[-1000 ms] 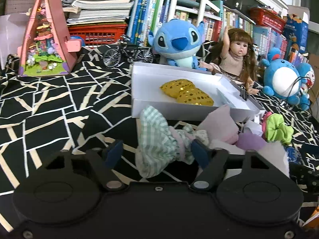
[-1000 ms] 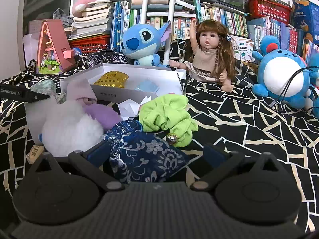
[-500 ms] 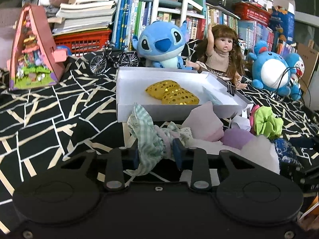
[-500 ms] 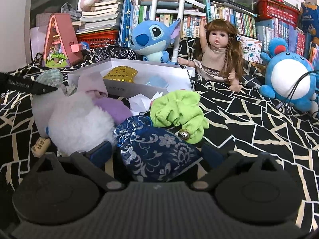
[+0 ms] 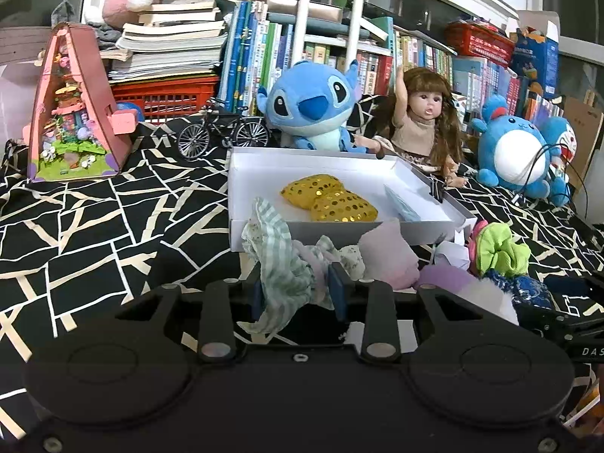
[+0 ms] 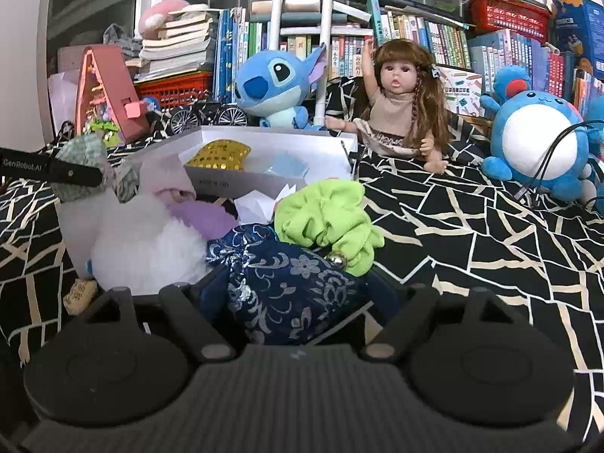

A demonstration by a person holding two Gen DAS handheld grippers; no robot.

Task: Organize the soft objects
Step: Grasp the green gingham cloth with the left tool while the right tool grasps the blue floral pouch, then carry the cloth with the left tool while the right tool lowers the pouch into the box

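Checked green cloth [image 5: 279, 264] pinched in the left gripper [image 5: 298, 290] — right gripper [image 6: 294, 294] spread wide around the navy pouch [image 6: 290, 279].

A home, likely a child's room; crammed bookshelves [image 5: 377, 60], plush toys [image 5: 313, 109], a doll [image 6: 400, 109].

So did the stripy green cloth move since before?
Yes. The stripy green cloth has been lifted off the black-and-white blanket, up towards the white box, now pinched in the left gripper.
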